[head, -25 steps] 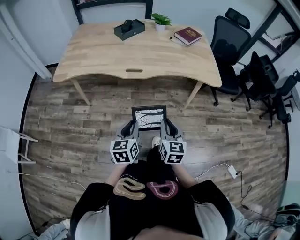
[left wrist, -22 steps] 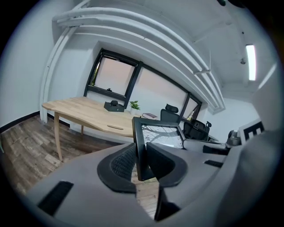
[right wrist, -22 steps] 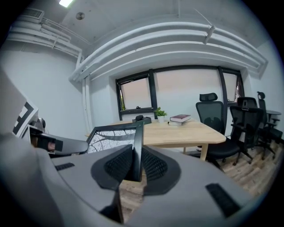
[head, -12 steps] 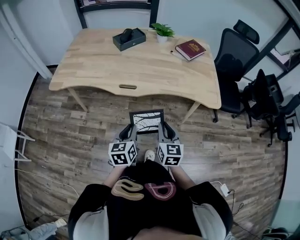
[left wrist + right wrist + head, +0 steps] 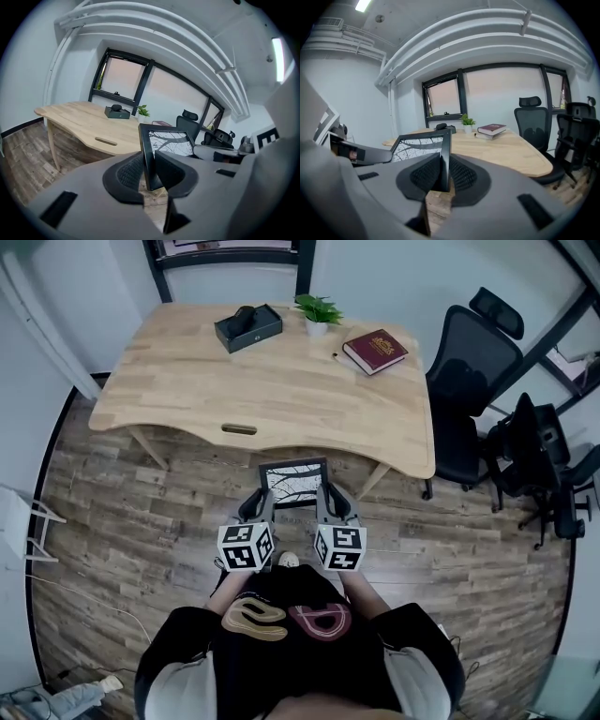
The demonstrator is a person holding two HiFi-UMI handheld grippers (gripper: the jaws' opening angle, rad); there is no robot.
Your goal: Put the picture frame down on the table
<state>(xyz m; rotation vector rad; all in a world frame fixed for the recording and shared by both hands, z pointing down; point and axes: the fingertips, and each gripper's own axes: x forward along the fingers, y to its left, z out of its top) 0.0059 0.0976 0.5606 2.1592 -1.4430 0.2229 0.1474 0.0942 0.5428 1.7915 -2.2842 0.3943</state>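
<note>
**Position:** the picture frame point(image 5: 294, 482) sits at the centre of the head view, held in the air above the wood floor; it is just short of the near edge of the table point(image 5: 178, 390) and not yet on it.

**Grip:** the left gripper point(image 5: 260, 507) is clamped on the frame's left rail and the right gripper point(image 5: 328, 504) on its right rail; each gripper view shows both pads pressed against the black moulding, with nothing else between them. The frame leans back, with its branch picture facing up towards the person.

**Tabletop:** a black box point(image 5: 247, 327), a potted plant point(image 5: 317, 310) and a red book point(image 5: 375, 350) stand along the far side, in the upper part of the view; the near half is bare wood.

**Risks, as judged:**
- The frame's lower edge looks low against the table lip; unless lifted, it may strike the edge and be levered out of the pads.
- The rails are narrow; if one hand runs ahead of the other, the frame may twist and slip.
- No rear stand can be seen; if released leaning, the frame may topple or slide off the near edge.
</note>
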